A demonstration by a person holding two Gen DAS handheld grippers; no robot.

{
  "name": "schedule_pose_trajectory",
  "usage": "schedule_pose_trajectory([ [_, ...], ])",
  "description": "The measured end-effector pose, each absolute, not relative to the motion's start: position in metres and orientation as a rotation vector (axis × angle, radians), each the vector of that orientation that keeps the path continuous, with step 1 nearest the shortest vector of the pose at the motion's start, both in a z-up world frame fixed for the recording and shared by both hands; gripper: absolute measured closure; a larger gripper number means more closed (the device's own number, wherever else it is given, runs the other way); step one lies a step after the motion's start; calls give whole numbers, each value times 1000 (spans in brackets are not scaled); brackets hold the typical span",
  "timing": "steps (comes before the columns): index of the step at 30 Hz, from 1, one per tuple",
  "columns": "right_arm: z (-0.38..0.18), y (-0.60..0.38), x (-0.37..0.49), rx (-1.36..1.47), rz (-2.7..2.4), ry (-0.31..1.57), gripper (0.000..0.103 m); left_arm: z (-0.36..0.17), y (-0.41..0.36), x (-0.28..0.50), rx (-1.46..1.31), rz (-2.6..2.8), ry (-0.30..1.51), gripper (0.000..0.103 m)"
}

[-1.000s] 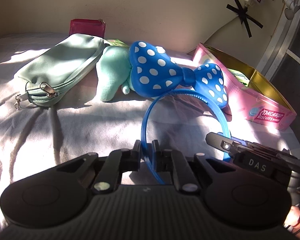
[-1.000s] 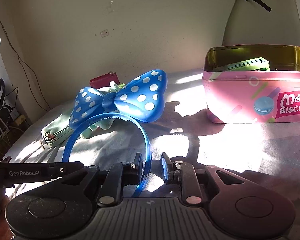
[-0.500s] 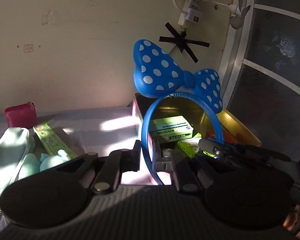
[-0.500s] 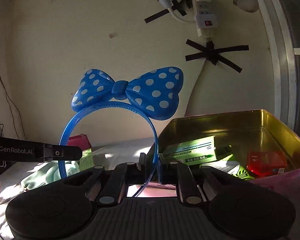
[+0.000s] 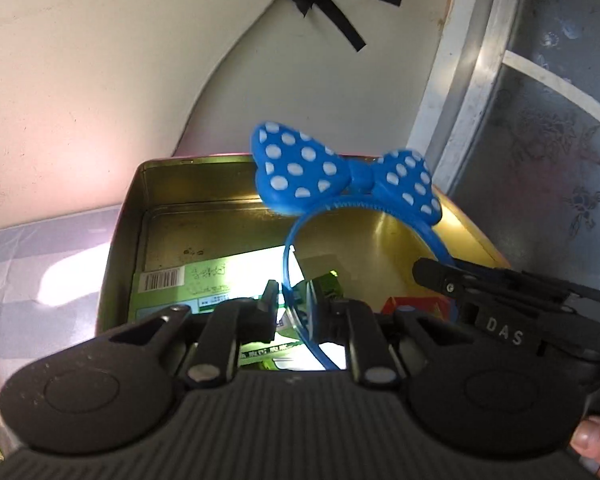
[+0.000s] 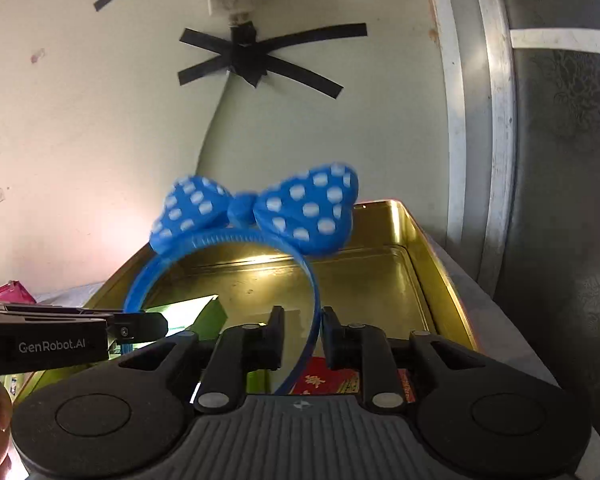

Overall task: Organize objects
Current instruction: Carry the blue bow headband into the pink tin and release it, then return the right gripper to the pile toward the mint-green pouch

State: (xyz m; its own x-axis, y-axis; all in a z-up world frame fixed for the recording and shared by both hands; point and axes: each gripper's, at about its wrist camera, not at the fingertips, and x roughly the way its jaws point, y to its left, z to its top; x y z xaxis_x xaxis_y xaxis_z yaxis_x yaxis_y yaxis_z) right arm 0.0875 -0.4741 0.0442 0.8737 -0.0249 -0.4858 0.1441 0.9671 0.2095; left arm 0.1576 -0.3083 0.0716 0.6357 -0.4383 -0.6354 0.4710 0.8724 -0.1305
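Carried from the bedspread, the polka-dot bow headband (image 5: pixel 346 184) now hangs over the biscuit tin (image 5: pixel 140 184) just ahead; left gripper (image 5: pixel 294 308) clamps one end, right gripper (image 6: pixel 302 334) is opening around the other, so release is likely near.

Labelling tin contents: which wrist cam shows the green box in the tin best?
Left wrist: the green box lies in plain view, barcode and print visible, inside the tin. Right wrist shows only a glared green sliver behind the left gripper.

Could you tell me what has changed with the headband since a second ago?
Both grippers lifted the blue bow headband off the cloth and carried it over the open tin. The right gripper is now opening with the band between its jaws; the left gripper stays shut on its end. The tin's boxes are unmoved.
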Motion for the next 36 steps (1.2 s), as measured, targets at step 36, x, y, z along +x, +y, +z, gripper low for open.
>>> schedule_pose_trajectory([
  [36,62,-245,1,148,254,495,76,70,-40,20,63,-116,606,70],
])
